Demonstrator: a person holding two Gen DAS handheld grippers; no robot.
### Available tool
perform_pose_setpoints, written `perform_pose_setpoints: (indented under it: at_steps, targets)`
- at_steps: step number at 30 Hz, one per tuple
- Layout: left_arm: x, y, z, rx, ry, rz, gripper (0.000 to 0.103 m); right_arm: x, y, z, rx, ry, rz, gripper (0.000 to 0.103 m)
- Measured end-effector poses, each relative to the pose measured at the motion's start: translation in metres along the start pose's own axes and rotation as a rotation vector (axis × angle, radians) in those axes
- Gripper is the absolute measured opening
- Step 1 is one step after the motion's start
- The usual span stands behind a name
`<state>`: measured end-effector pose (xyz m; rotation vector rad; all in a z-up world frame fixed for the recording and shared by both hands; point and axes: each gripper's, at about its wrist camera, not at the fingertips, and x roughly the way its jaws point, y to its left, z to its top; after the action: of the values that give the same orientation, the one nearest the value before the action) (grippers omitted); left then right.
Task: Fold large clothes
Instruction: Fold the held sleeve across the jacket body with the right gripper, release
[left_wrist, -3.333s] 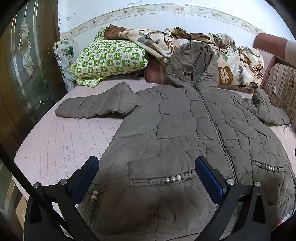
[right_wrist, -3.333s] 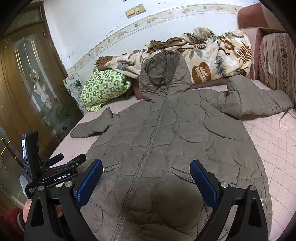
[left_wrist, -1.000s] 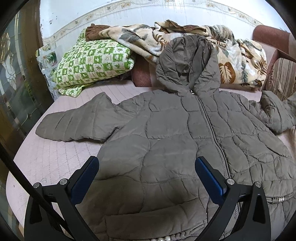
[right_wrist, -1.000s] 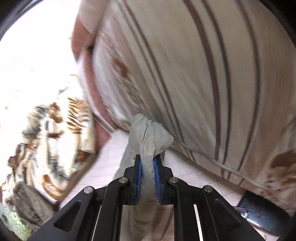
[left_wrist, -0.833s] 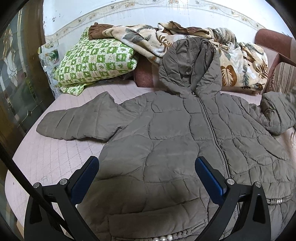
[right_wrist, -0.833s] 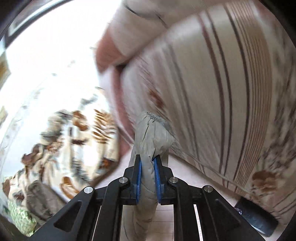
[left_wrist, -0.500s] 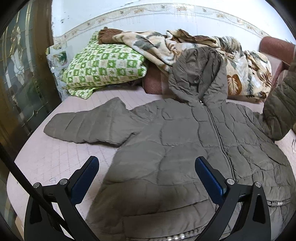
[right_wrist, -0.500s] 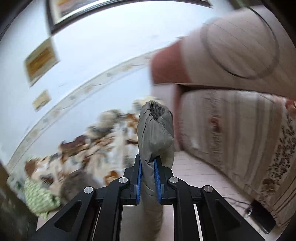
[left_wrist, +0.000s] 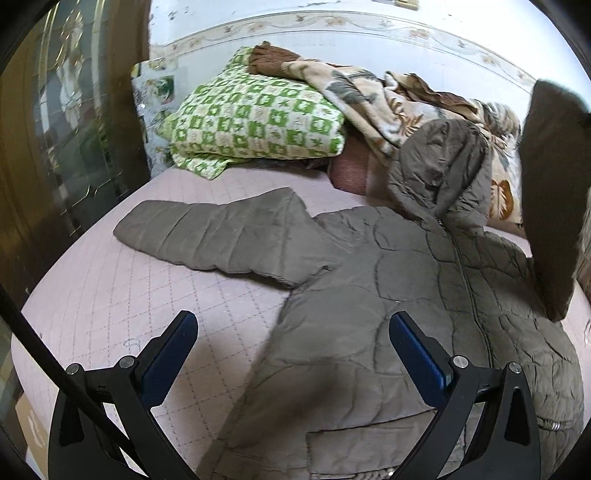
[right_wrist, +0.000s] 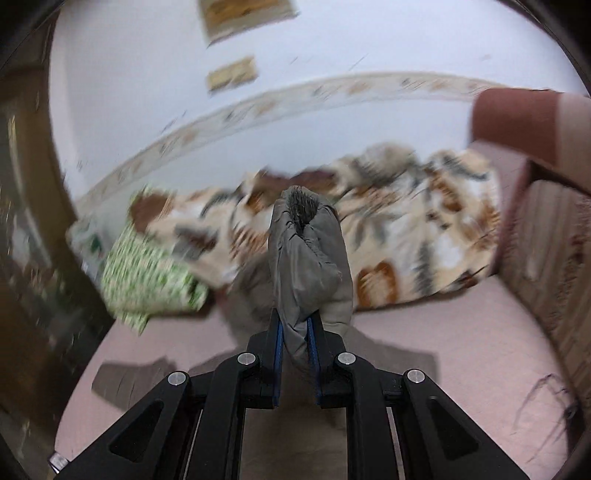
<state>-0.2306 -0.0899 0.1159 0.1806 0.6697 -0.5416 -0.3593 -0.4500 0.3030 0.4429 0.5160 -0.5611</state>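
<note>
The right tool (right_wrist: 295, 343) is closed on the cuff end of one sleeve (right_wrist: 306, 258) of the large grey-brown quilted hooded jacket (left_wrist: 424, 295), and the padded fabric is seen bunched between the blue pads and standing up above them. In the left wrist view the same sleeve (left_wrist: 550, 192) is seen lifted in the air over the right side of the jacket, clear of the bed. The left tool (left_wrist: 291, 354) is wide open and holds nothing; it hangs above the near left part of the jacket body.

The jacket is laid face up, zip closed, on the pink quilted bed cover (left_wrist: 110, 295). Its hood (left_wrist: 439, 166) rests against the bedding piled at the head edge of the bed, where a green-and-white checked pillow (left_wrist: 251, 125) and a cream leaf-patterned blanket (left_wrist: 373, 96) are also piled. The other sleeve (left_wrist: 214, 236) is stretched flat toward the left edge of the bed.

The step in hand is judged to be the first fold: the lifted sleeve is to be brought inward across the chest. For the next move, the cuff should be carried over the zip line and laid down flat before it is released. Care is needed that the thick padding is not left twisted. After that, the flat sleeve is probably to be taken by the open tool.
</note>
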Motion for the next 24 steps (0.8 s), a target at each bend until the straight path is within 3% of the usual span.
perform_pose_setpoints:
  at_steps: [9,17,21,24]
  targets:
    - [0.007,0.015,0.000,-0.046,0.035,0.007,0.103,0.102,0.064,-0.095,-0.079,0.202,0.048,0.013]
    - [0.016,0.011,0.000,-0.044,0.056,0.011,0.103,0.165,0.087,-0.161,-0.060,0.348,0.119,0.015]
    - [0.018,0.008,0.001,-0.046,0.060,0.007,0.103,0.172,0.089,-0.172,-0.041,0.409,0.220,0.028]
    - [0.018,0.009,0.001,-0.046,0.061,0.008,0.103,0.154,0.077,-0.165,-0.014,0.359,0.284,0.037]
